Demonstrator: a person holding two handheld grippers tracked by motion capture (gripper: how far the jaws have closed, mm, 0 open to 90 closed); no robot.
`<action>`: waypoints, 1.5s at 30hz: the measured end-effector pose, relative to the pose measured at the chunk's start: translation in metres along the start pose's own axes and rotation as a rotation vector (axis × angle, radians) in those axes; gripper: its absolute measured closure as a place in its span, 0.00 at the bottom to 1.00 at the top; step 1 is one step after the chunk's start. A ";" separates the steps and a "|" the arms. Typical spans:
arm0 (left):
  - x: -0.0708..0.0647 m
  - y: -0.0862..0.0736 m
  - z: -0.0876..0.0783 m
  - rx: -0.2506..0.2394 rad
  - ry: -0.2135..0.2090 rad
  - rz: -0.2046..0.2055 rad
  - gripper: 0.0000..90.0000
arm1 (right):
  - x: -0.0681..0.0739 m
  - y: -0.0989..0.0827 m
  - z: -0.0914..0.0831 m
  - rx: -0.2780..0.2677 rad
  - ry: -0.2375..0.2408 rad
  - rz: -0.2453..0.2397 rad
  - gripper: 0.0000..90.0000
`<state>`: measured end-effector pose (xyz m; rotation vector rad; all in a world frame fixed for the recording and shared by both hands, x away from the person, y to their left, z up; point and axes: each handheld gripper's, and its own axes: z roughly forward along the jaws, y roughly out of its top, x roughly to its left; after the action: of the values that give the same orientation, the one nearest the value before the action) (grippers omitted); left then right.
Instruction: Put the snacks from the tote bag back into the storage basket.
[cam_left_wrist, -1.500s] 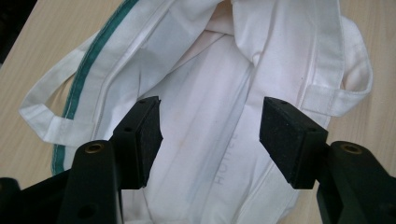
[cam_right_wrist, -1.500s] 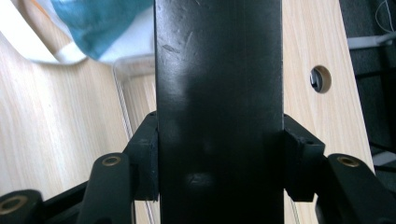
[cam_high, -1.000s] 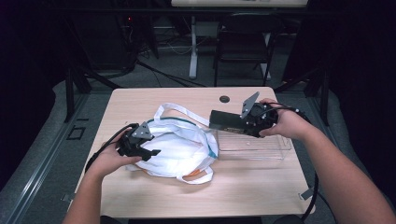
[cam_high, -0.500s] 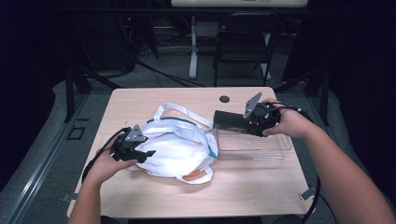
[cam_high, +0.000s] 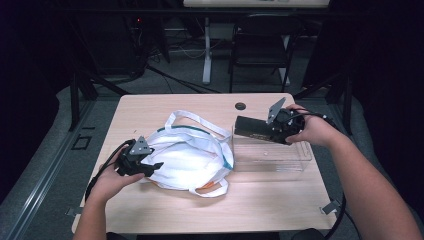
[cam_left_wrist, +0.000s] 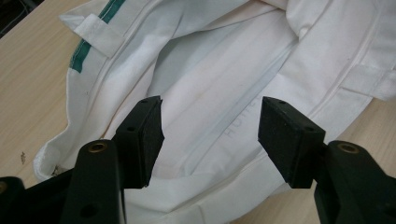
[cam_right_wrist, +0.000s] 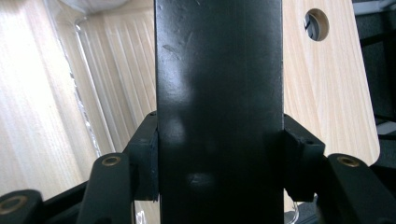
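Dark floor and chair legs ring a pale wooden counter (cam_high: 165, 210) that has a round cable hole (cam_high: 240, 106) near its far edge. On the high view, a white cloth bag (cam_high: 192, 162) with a green-trimmed rim lies slumped at the counter's centre, its straps looping toward 12 o'clock and 5 o'clock, with a bit of orange showing under its near edge. Just beside it at 3 o'clock stands a clear plastic bin (cam_high: 272, 157), well toward the right half of the counter.

The left gripper (cam_high: 150, 167) rests at the bag's 9 o'clock edge, held in the person's left hand (cam_high: 112, 175). In the left gripper view (cam_left_wrist: 210, 135) its jaws stand wide apart, poised just over the bag's folded white cloth (cam_left_wrist: 224, 84); whether the pads touch the cloth cannot be told, and nothing is pinched.

The right gripper (cam_high: 260, 131) hangs above the bin's far left corner, pointing toward 9 o'clock, carried by the right hand (cam_high: 312, 130). Its jaws are clamped on a flat black box (cam_high: 250, 127), which sticks out level toward the bag. In the right gripper view (cam_right_wrist: 219, 158) the box (cam_right_wrist: 219, 93) runs straight up between the pads, both pressing its sides, with the bin's clear wall (cam_right_wrist: 88, 107) and the counter below it.
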<state>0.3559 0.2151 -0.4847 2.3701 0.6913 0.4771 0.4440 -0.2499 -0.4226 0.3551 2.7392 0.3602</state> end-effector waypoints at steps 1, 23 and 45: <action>0.000 0.000 0.000 0.001 0.000 -0.001 0.44 | 0.000 -0.001 0.001 -0.007 -0.003 0.010 0.47; -0.003 -0.001 0.003 0.004 0.015 0.007 0.45 | 0.000 -0.019 0.044 0.049 0.016 0.032 0.47; -0.003 -0.002 -0.001 -0.014 0.017 0.000 0.45 | 0.001 -0.014 0.078 0.092 0.042 0.018 0.47</action>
<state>0.3519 0.2154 -0.4857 2.3558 0.6933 0.5016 0.4692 -0.2465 -0.4973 0.4001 2.8017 0.2501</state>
